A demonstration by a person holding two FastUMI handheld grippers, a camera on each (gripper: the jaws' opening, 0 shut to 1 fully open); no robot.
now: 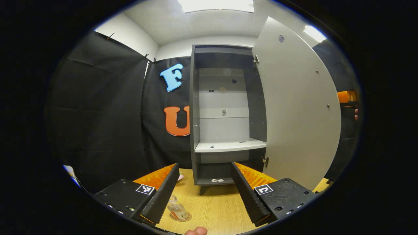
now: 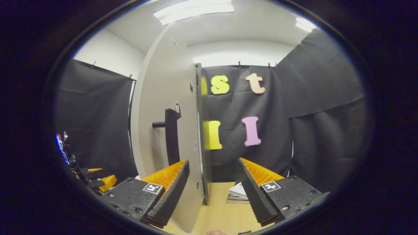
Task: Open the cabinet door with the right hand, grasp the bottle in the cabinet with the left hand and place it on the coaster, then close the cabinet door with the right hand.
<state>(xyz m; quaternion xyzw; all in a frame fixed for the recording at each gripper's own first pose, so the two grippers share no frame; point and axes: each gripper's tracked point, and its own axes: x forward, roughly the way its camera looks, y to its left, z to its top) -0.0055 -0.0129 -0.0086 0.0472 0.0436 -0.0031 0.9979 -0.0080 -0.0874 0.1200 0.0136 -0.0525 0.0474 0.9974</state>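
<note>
The dark cabinet (image 1: pixel 195 107) stands with its pale door (image 1: pixel 297 107) swung wide to the right. Its white shelf (image 1: pixel 228 146) holds no bottle. A small clear bottle (image 1: pixel 177 209) stands upright on a round coaster (image 1: pixel 187 217) on the wooden table, low beside my left finger and partly hidden by it. My left gripper (image 1: pixel 205 195) is open, raised in front of the cabinet, holding nothing. In the right gripper view the door (image 2: pixel 160 124) shows its outer face with a dark bar handle (image 2: pixel 171 137). My right gripper (image 2: pixel 212 192) is open, the door's edge standing between its fingers.
The wooden table (image 1: pixel 215 205) runs up to the cabinet's foot. A stack of books (image 2: pixel 237 193) lies on the table right of the cabinet. The other gripper (image 2: pixel 98 179) shows low at the left of the right gripper view. Black cloth walls close the booth.
</note>
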